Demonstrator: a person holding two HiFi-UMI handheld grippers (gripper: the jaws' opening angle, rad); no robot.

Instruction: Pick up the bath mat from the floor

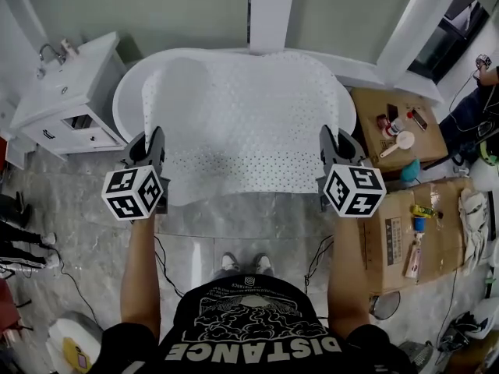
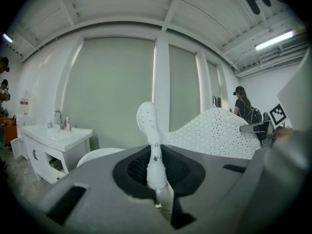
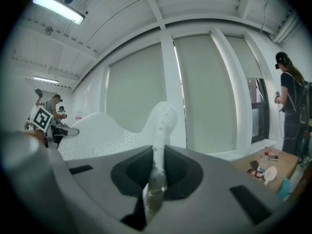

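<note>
The white perforated bath mat (image 1: 242, 123) hangs spread out in the air between both grippers, above the white bathtub (image 1: 129, 96). My left gripper (image 1: 153, 150) is shut on the mat's left edge. My right gripper (image 1: 331, 148) is shut on its right edge. In the left gripper view the mat's pinched edge (image 2: 152, 145) stands up between the jaws, and the rest of the mat (image 2: 219, 133) sweeps off to the right. The right gripper view shows the mat's other edge (image 3: 158, 145) clamped the same way, with its sheet (image 3: 95, 135) running left.
A white vanity with a sink (image 1: 66, 92) stands at the left. Flattened cardboard (image 1: 405, 232) with bottles and small items lies at the right on the marble floor. A person (image 1: 475, 104) stands at the far right. My shoes (image 1: 243, 265) are on the floor just behind the mat.
</note>
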